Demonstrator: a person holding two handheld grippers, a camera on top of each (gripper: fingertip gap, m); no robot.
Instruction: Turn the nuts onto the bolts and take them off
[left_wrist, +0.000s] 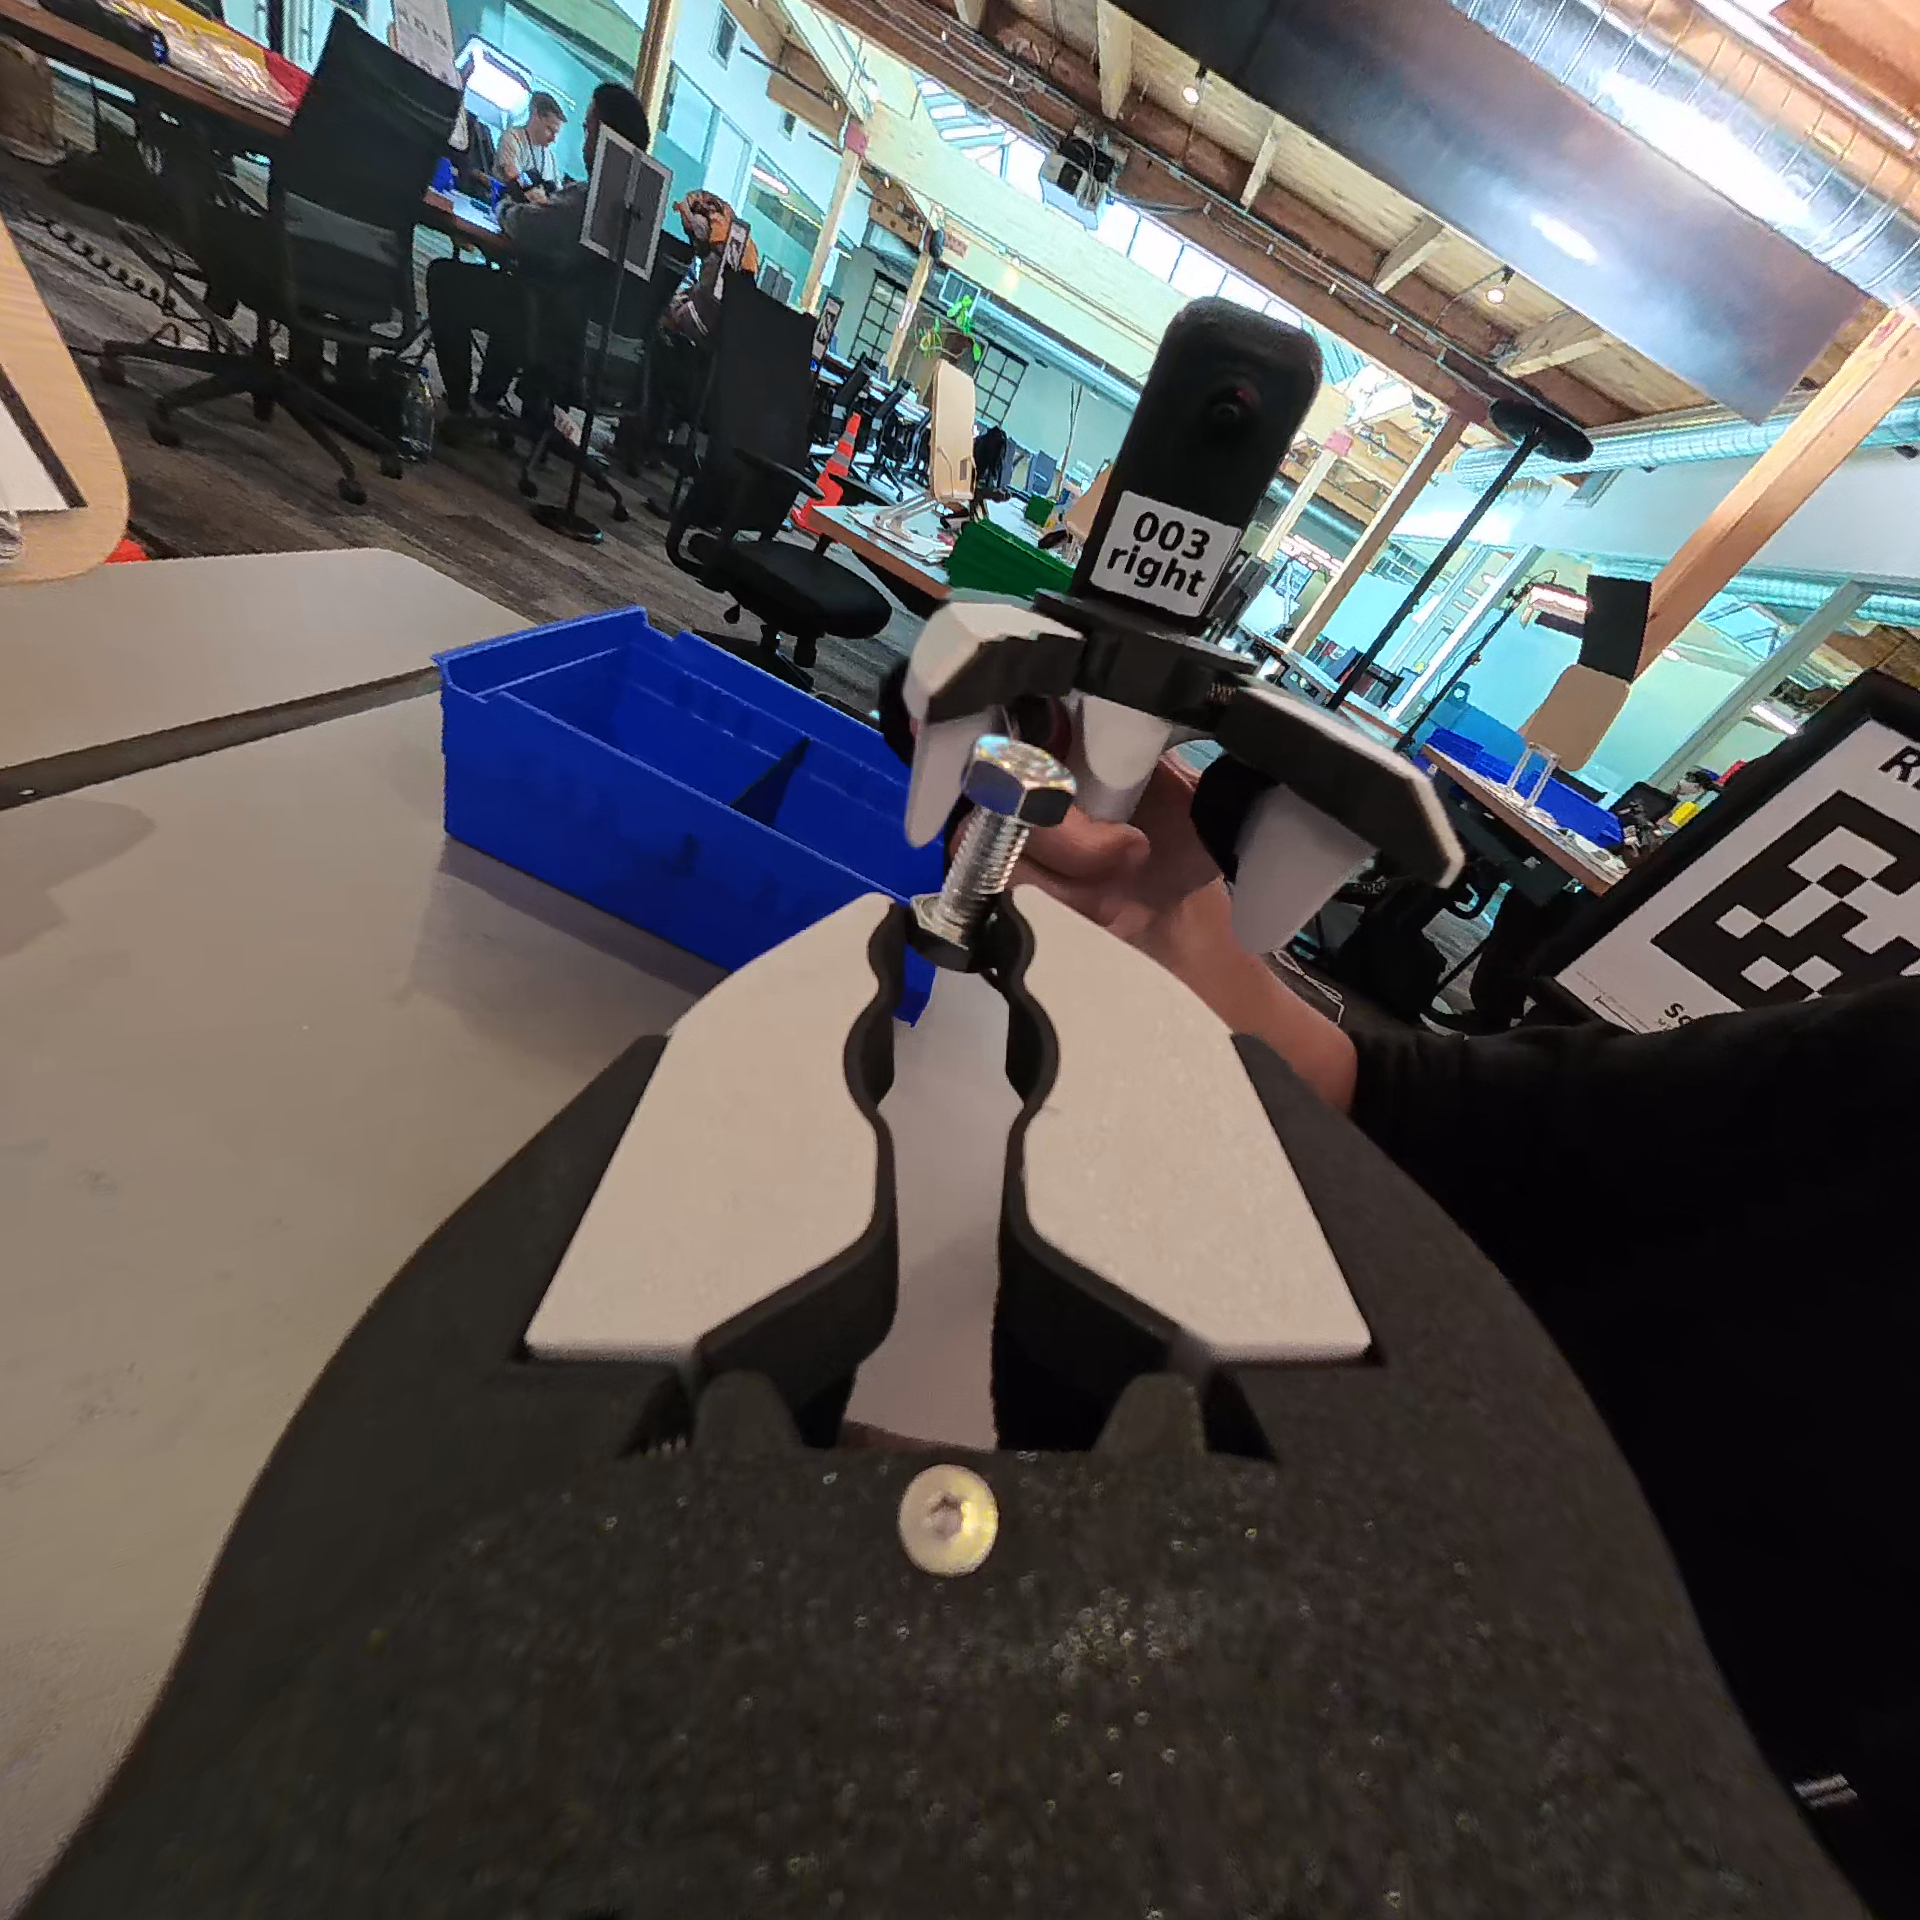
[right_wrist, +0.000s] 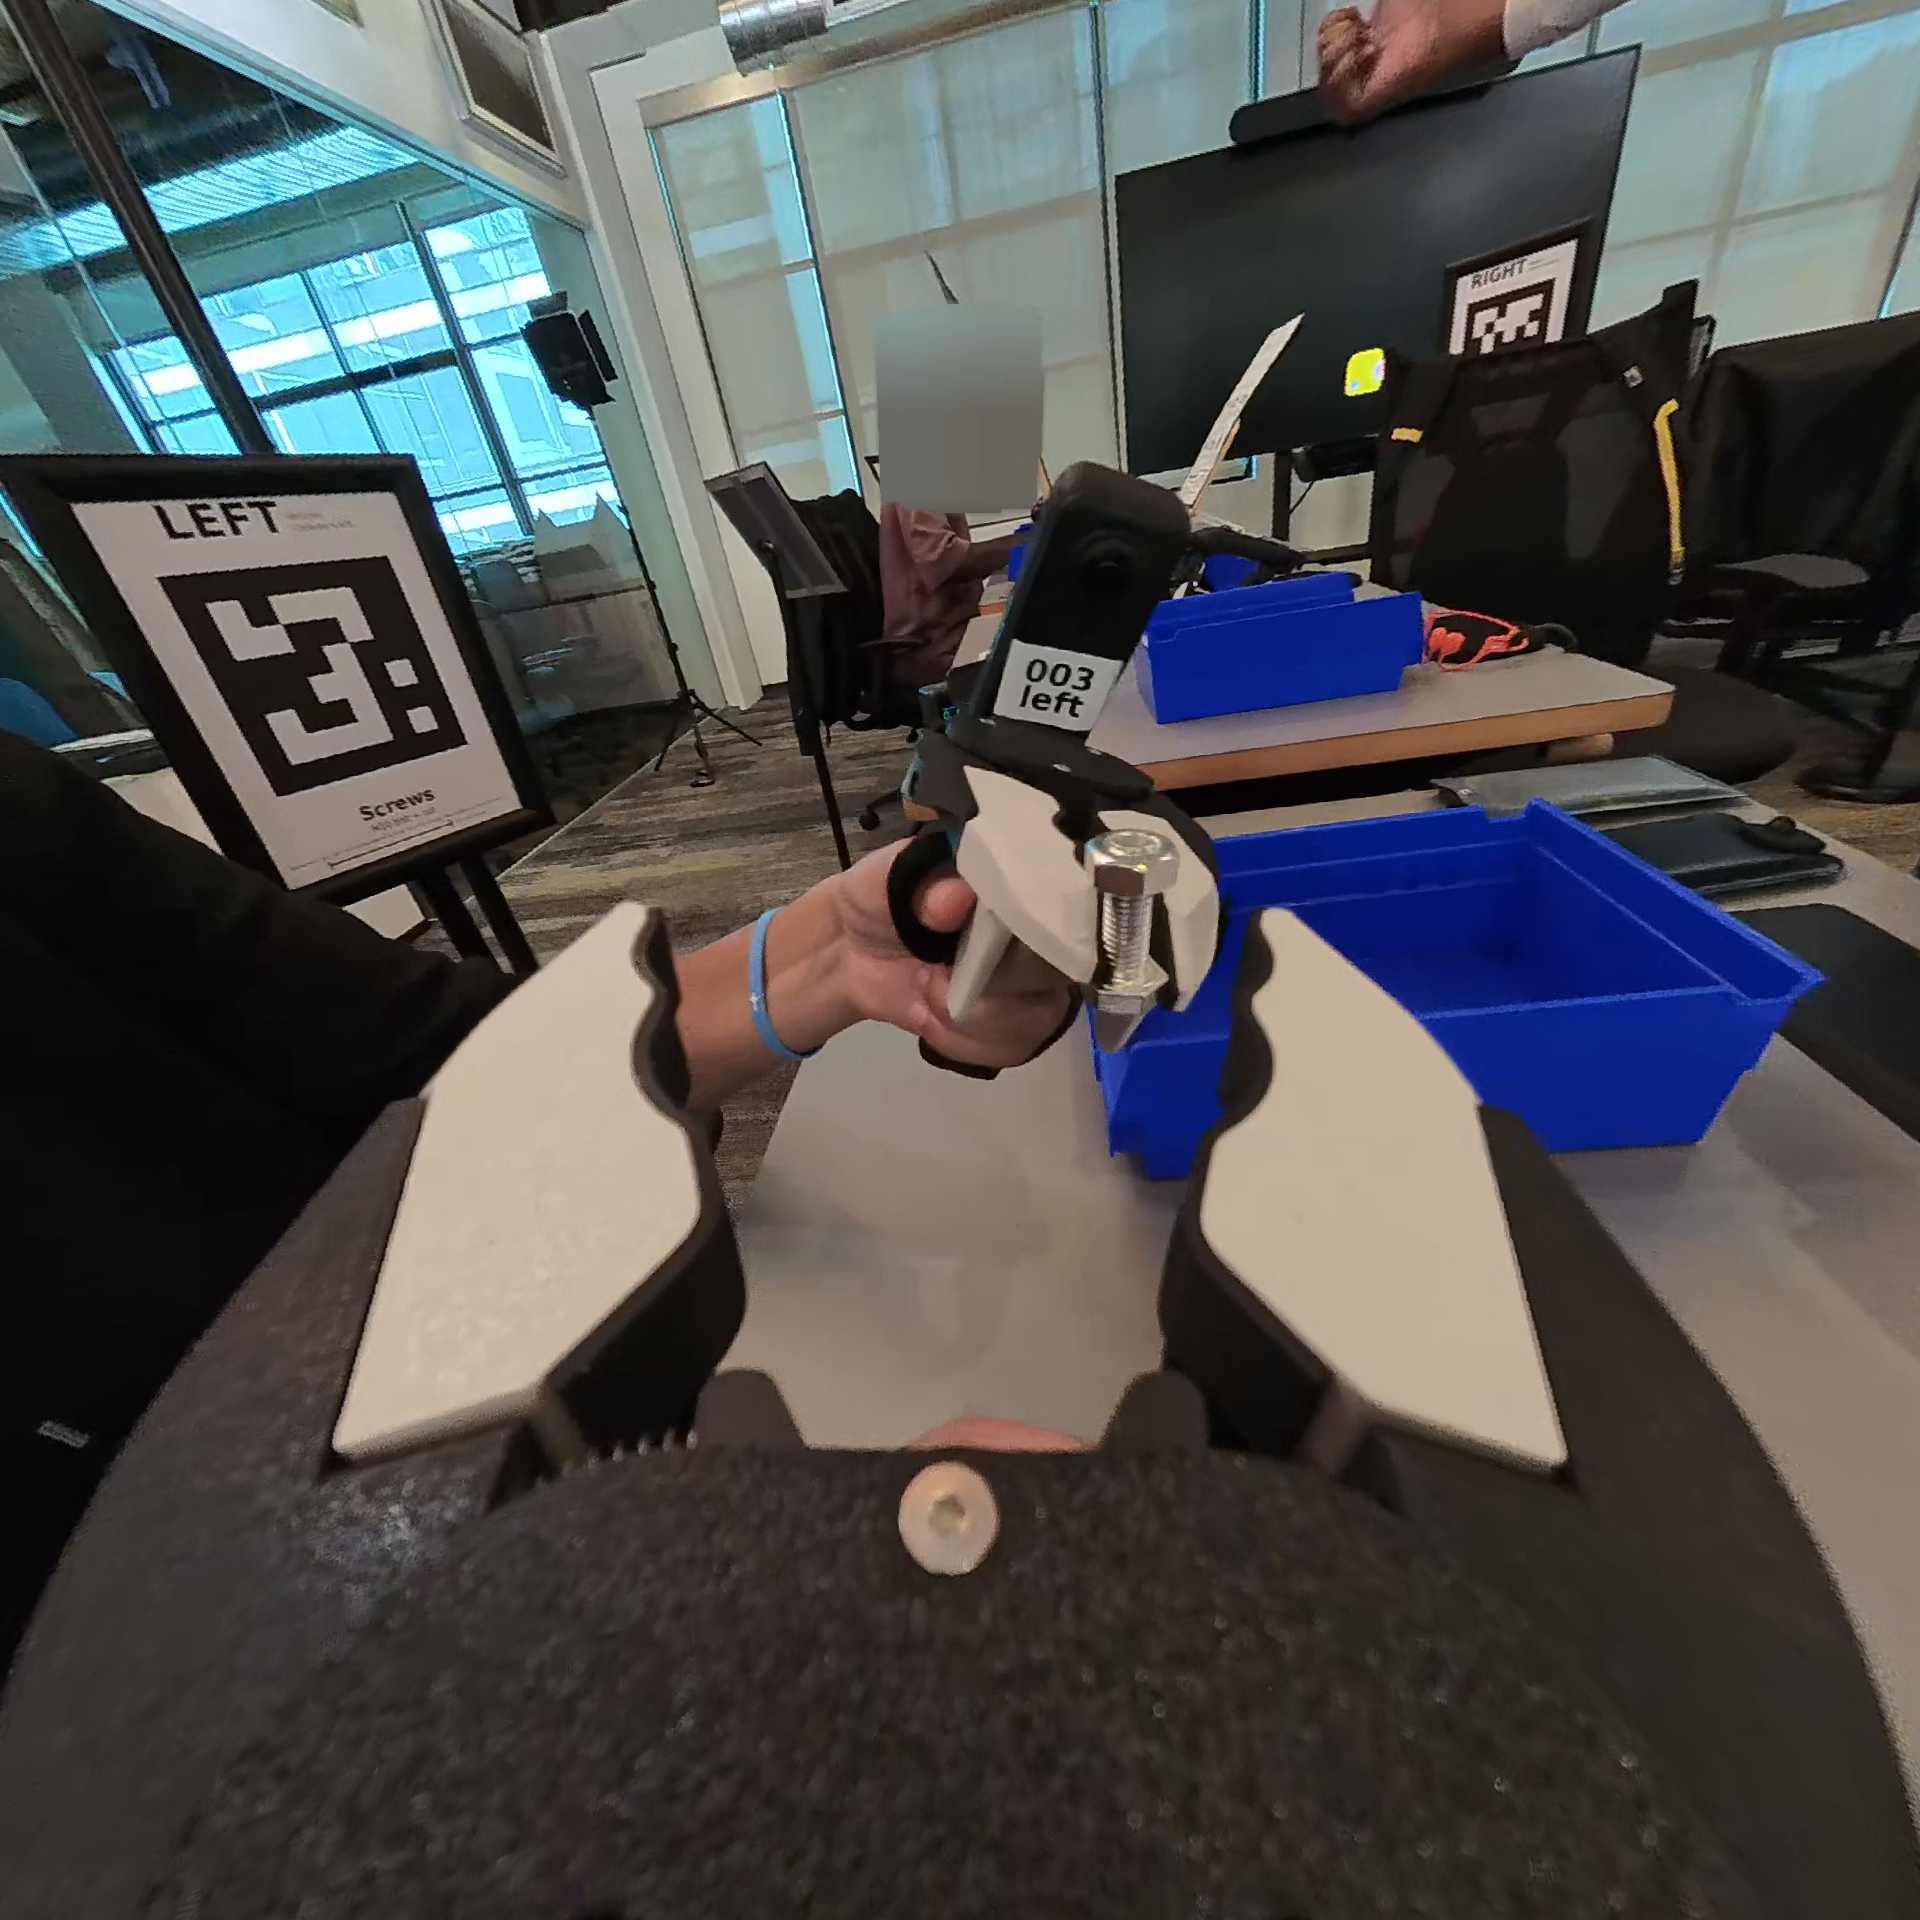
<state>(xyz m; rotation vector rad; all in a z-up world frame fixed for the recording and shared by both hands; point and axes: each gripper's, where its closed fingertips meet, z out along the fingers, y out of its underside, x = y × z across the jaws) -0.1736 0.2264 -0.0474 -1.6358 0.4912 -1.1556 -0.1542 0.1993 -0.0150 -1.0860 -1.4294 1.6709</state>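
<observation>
On our left, the left gripper (left_wrist: 951, 935) has its fingertips pinched on the nut (left_wrist: 940, 923) at the lower end of the bolt (left_wrist: 992, 842), so the bolt stands up out of the tips, hex head on top, tilted a little. It hangs in the air above the grey table (left_wrist: 260, 1091), in front of the blue bin (left_wrist: 665, 769).

Moving right, the right gripper (right_wrist: 956, 1091) has its fingers spread wide and holds nothing; in the left wrist view it sits just behind the bolt head, one white finger (left_wrist: 935, 769) beside the head, and we cannot tell whether it touches.

We judge the step in hand to be taking hold of the bolt head to spin it. To do it well, we keep the left pinch firm and still, centre the head between the right fingers, close squarely on its flats, then twist along the bolt's own axis so the thread does not bind or the nut slip.
</observation>
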